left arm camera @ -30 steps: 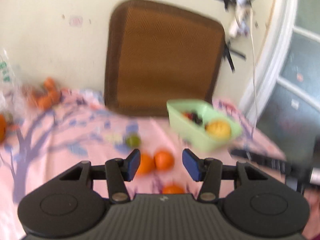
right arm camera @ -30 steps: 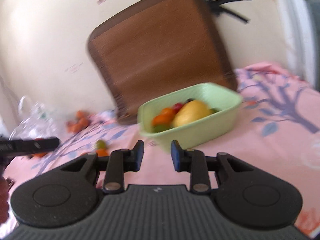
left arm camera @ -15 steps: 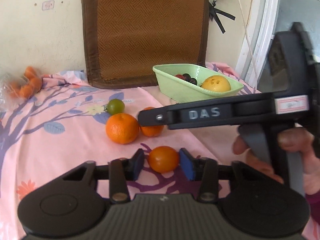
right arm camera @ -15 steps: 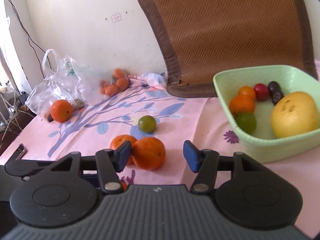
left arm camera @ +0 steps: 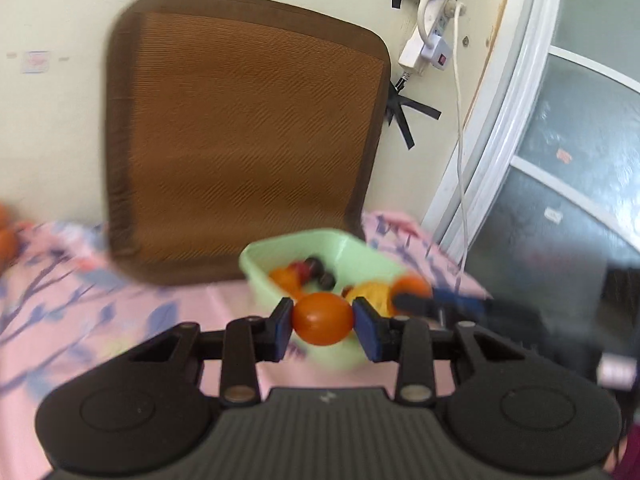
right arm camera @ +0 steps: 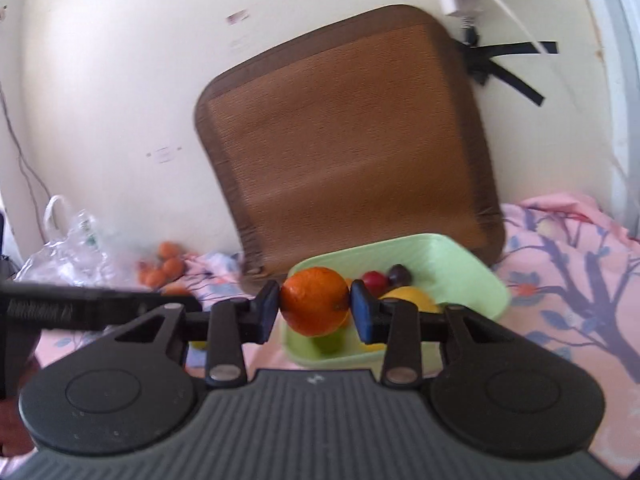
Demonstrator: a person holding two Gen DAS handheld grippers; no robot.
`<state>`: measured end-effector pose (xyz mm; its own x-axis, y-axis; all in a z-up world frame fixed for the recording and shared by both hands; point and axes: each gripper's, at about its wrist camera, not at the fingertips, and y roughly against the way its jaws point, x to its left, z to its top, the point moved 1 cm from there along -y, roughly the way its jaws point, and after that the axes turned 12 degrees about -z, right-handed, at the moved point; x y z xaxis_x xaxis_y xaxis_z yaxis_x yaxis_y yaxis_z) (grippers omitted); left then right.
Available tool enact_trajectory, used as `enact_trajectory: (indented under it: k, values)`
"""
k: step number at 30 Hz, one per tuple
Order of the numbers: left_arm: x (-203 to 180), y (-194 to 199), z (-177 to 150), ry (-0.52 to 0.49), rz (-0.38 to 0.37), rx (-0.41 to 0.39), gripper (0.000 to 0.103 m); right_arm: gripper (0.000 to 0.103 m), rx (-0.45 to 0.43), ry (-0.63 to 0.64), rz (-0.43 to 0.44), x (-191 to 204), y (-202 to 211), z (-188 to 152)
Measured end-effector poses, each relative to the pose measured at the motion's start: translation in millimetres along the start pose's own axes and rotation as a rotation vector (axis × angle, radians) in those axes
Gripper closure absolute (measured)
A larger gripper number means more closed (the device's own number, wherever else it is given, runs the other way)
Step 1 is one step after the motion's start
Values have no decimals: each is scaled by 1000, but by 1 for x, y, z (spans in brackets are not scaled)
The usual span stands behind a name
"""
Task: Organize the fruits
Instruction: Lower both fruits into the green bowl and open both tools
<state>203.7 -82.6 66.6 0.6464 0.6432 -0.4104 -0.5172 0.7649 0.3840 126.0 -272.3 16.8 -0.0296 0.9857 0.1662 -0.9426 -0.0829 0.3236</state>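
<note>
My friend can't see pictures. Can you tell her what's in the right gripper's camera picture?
The right gripper squeezes an orange between its blue fingertips, held in front of a green tub of fruit on a pink tablecloth. A brown mat leans on the wall behind, and a plastic bag sits at the left.

I see a cream wall (left arm camera: 60, 128), a brown mat (left arm camera: 244, 128) leaning on it, and a window (left arm camera: 580, 128) beside.

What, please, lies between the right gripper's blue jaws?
A round orange, clamped in the right gripper before the pale green plastic tub, in the right wrist view.
</note>
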Motion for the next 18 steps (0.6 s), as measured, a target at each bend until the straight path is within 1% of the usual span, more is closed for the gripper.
enact_trajectory:
  k: [2,4,8,12,13,14,15,17,18]
  values:
    - [6,-25,12,36,-12,23,70,62,7,29,-23,-2,-7,-6]
    - [11,-46,16,67,-19,47,70,62,9,69,-34,3,-13,-15]
    - [16,-69,13,88,-20,83,70,61,-21,112,-33,7,-15,-20]
    - [17,-82,9,88,-6,108,70,60,-35,165,-57,10,-17,-25]
    - [17,-84,8,87,3,111,69,60,-35,171,-60,10,-18,-25]
    - [18,-85,7,86,10,111,65,60,-35,172,-59,10,-18,-25]
    - [18,-85,7,87,17,109,64,57,-37,167,-55,9,-18,-25]
    - [18,-84,9,87,26,105,59,53,-59,149,-58,5,-16,-24]
    - [18,-82,11,84,28,100,58,52,-68,137,-58,4,-14,-23]
